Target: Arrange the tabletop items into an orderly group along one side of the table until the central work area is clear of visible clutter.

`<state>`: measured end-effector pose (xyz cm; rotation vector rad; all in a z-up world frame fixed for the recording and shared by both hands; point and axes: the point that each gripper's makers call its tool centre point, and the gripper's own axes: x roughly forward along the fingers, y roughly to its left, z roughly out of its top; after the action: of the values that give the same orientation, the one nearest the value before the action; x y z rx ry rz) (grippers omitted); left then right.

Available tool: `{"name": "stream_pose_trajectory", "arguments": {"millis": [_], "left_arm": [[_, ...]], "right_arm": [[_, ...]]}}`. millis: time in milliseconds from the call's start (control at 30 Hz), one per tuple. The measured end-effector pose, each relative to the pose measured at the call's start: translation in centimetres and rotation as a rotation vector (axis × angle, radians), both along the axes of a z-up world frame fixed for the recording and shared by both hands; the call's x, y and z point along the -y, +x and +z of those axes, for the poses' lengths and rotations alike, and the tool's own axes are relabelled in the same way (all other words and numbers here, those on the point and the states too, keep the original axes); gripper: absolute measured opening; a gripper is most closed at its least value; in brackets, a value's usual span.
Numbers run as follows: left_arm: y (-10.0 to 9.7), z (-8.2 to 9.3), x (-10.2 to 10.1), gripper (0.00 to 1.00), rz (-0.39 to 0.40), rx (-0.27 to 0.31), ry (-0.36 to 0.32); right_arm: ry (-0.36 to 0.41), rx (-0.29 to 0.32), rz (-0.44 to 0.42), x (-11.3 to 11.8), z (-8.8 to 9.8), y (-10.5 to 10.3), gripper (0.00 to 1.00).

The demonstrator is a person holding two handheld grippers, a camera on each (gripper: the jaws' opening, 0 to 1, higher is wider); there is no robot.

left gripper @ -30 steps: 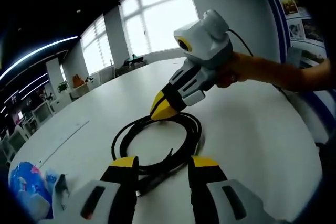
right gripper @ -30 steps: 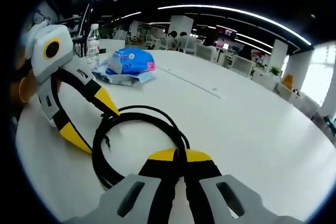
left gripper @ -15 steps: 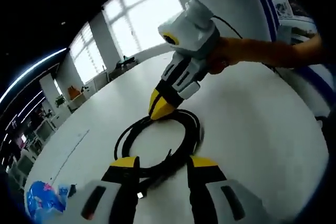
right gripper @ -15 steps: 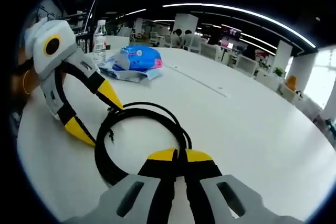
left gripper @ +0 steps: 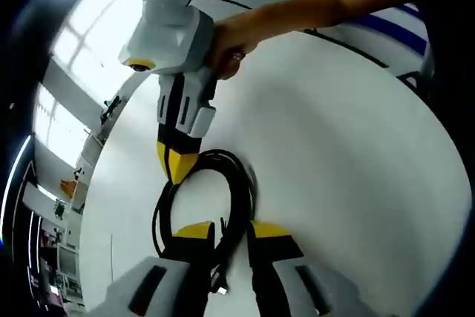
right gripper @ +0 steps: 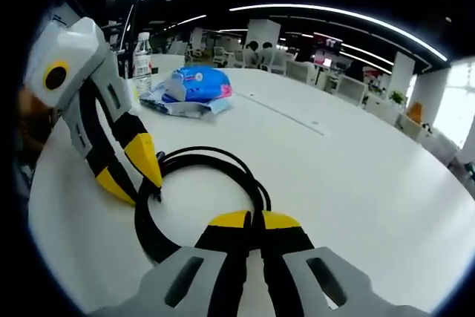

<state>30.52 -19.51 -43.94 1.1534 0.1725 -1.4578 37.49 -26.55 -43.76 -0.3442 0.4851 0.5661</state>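
A black cable (left gripper: 243, 183) lies coiled on the white table (left gripper: 334, 146). My left gripper (left gripper: 231, 231) has its yellow jaws drawn in against the near side of the coil, with strands pinched between them. My right gripper (left gripper: 176, 167), held by a person's hand (left gripper: 230, 42), is shut on the far side of the loop. In the right gripper view my right gripper (right gripper: 255, 220) is shut on the cable (right gripper: 200, 157), and the left gripper (right gripper: 146, 191) grips the opposite side with its tips nearly together.
A blue packet (right gripper: 197, 83) on crumpled wrapping and a water bottle (right gripper: 143, 53) stand at the table's (right gripper: 356, 161) far left. Desks and chairs fill the room beyond. Bare tabletop stretches to the right of the coil.
My left gripper's jaws have narrowed from wide open onto the cable strands, and that gripper has rolled and tilted. The right gripper has stayed shut on the coil.
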Motion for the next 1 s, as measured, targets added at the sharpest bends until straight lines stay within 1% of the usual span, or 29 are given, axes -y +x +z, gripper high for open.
{"name": "stream_pose_trajectory", "arguments": {"millis": [33,100,167,233,367,400,467,600,767,867,900,967,1000], "left_arm": [[0.0,-0.1,0.0,0.12,-0.007,-0.006,0.017],[-0.1,-0.2,0.0,0.12,-0.019,-0.010,0.033],[-0.1,-0.2,0.0,0.12,-0.016,-0.027,0.040],[-0.1,-0.2,-0.1,0.11,-0.027,-0.028,0.045],[-0.3,-0.2,-0.1,0.09,-0.048,0.001,0.063],[-0.3,-0.2,-0.1,0.09,-0.056,0.018,0.070],[-0.4,-0.1,0.0,0.09,-0.056,0.030,0.073],[-0.4,0.5,0.1,0.09,-0.059,0.053,0.061],[-0.4,1.2,-0.1,0.09,-0.046,0.064,0.046],[-0.6,1.2,-0.4,0.09,-0.049,0.095,0.054],[-0.7,1.3,-0.5,0.09,-0.048,0.096,0.050],[-1.5,1.5,-0.4,0.08,-0.056,0.075,0.025],[-1.9,1.5,-0.6,0.08,-0.058,0.077,0.022]], "right_arm": [[0.001,-0.001,0.001,0.0,0.0,0.0,0.03],[-0.002,-0.004,0.003,-0.1,0.0,0.0,0.03],[-0.005,-0.005,0.004,-0.1,0.0,0.0,0.03],[-0.007,-0.003,0.003,-0.1,0.0,0.1,0.03],[-0.008,0.006,-0.001,-0.1,0.1,0.1,0.02],[-0.015,0.011,0.001,-0.1,0.1,0.2,0.02],[-0.033,0.024,0.004,-0.2,0.2,0.1,0.02],[-0.069,0.051,0.003,0.0,0.7,0.1,0.02],[-0.056,0.064,-0.002,0.1,1.3,-0.1,0.02],[-0.044,0.067,-0.003,-0.1,1.6,-0.4,0.02],[-0.039,0.069,-0.003,-0.2,1.8,-0.4,0.02],[-0.031,0.075,0.004,-0.5,2.1,-0.6,0.01],[-0.027,0.076,0.008,-0.8,2.2,-0.7,0.01]]}}
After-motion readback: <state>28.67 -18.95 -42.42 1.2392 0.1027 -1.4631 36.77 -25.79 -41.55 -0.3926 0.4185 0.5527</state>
